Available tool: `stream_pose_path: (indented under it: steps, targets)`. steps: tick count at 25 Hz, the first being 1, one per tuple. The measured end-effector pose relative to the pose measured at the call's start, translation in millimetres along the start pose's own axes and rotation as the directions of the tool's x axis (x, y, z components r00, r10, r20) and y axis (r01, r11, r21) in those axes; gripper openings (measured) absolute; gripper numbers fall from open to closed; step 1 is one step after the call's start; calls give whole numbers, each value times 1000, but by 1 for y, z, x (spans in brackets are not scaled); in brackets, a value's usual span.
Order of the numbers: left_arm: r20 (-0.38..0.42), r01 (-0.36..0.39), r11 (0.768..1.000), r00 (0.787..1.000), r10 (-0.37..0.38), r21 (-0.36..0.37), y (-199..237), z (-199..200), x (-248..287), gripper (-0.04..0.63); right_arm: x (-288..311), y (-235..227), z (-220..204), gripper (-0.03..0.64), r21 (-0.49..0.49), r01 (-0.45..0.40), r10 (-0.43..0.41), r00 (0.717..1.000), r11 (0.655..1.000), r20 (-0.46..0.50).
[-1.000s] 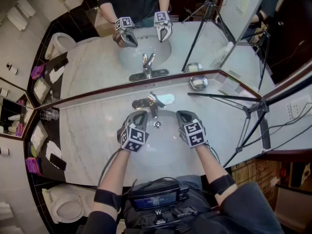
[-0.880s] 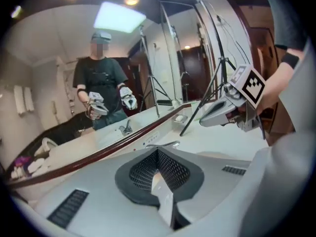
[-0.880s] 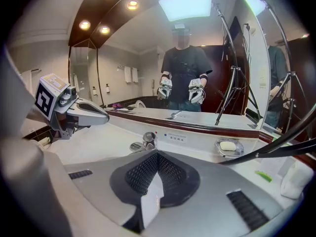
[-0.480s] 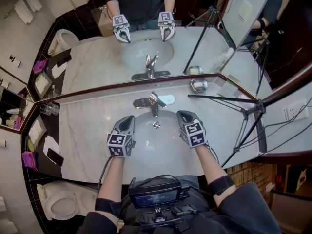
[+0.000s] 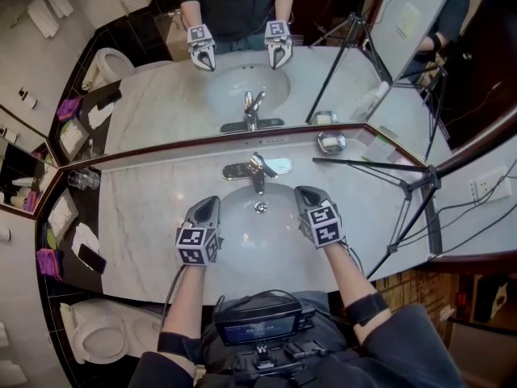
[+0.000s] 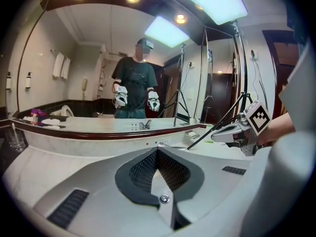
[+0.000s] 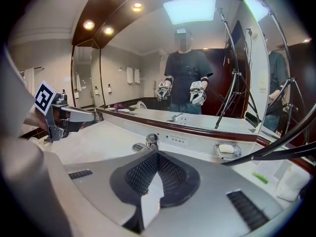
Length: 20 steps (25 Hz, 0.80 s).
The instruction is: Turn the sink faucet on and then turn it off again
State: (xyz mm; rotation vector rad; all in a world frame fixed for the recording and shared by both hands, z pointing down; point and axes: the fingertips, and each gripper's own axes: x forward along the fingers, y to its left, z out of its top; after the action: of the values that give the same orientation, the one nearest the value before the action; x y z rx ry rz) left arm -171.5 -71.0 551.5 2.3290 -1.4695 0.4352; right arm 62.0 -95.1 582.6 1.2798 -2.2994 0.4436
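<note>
Left tongs [image 5: 207, 204]: pressed together with nothing between them, hovering over the left rim of the sink [image 5: 271, 245] and pointing toward the mirror [image 5: 242, 79].
Left tongs, change: a second ago their tip sat just beside the faucet's left side, with the marker cube rolled onto an edge. Now they are further left and nearer the person, clear of the faucet, and one marker face of the cube looks straight up.
Right tongs [image 5: 306, 193]: shut tip to tip and empty, above the right rim of the sink, near the faucet but apart from it.
Right tongs, change: none; same spot and same tilt as a second ago.
Faucet [image 5: 258, 170]: chrome, single lever, on the marble table [image 5: 145, 217] at the back edge of the sink, beyond and between the two tongs. The right gripper view shows the faucet [image 7: 151, 141] just past its closed tip.
Faucet, change: the lever lies as it did in the earlier frames.
Soap dish [image 5: 330, 142]: on the table to the right of the faucet, unmoved.
Glass [image 5: 81, 180]: at the far left end of the table, well apart from the sink.
Tripod leg [image 5: 371, 165]: stretches across the right part of the table.
Mirror: reflects the person and both tongs.
</note>
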Motion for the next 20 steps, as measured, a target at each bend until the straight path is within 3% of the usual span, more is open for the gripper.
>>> stream_pose_path:
  steps: [3, 6, 10, 17, 20]
  targets:
    - [-7, -4, 1000, 1000, 4, 29, 0, 0, 3, 2, 3, -3, -5, 20, -10, 6, -6, 1000, 1000, -1]
    - [-20, 20, 998, 1000, -19, 65, -5, 0, 11, 53, 3, -4, -5, 20, -9, 6, -6, 1000, 1000, -4]
    - [-58, 64, 982, 997, -55, 179, -19, 2, 29, 129, 5, -6, -4, 20, -5, 7, -7, 1000, 1000, 1]
    - [-147, 182, 923, 979, -139, 340, -54, -1, 77, 167, 5, -13, -10, 20, 23, 8, -8, 1000, 1000, -16]
    - [-203, 227, 874, 967, -152, 430, -69, -12, 100, 189, 5, -18, -11, 20, 33, 13, -12, 1000, 999, -19]
